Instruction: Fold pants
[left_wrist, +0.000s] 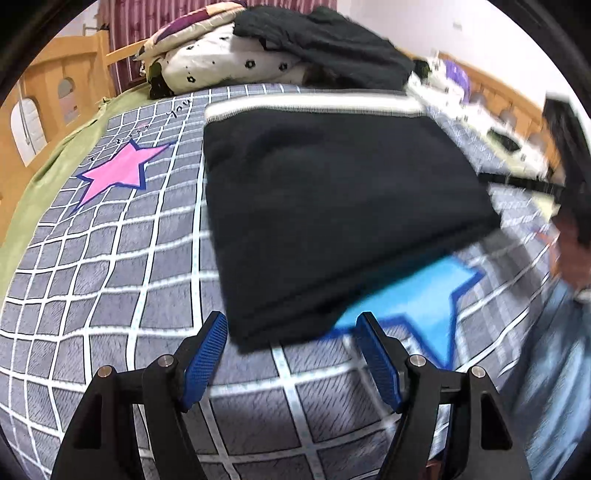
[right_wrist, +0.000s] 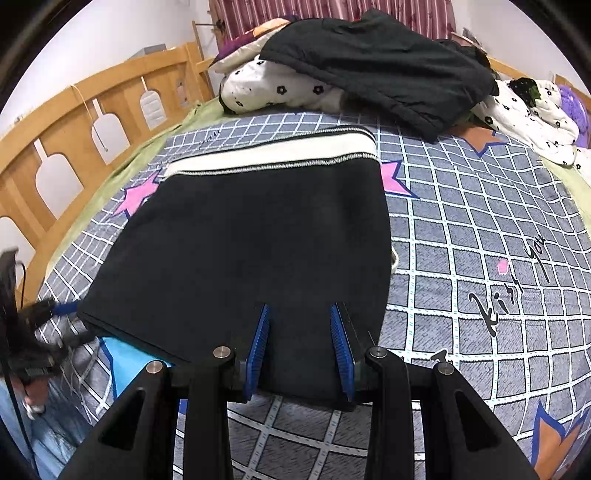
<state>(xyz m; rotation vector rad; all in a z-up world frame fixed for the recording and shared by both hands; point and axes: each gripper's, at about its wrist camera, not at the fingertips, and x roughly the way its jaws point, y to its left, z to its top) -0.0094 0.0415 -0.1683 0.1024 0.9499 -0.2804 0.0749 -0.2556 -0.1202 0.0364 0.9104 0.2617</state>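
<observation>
The right side of the left wrist view is smeared with motion blur: the far edge of the folded pants (left_wrist: 332, 206), a hand (left_wrist: 570, 254) and the clutter (left_wrist: 480, 99) by the bed rail cannot be made out. In the right wrist view the pants hide most of a pink star (right_wrist: 138, 197) and a blue star (right_wrist: 122, 350)

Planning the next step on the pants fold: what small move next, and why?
Probably draw both grippers back off the bed. The black pants already lie folded flat with the white waistband at the far end, the left gripper is open and empty, and the right gripper hangs over the near edge.
</observation>
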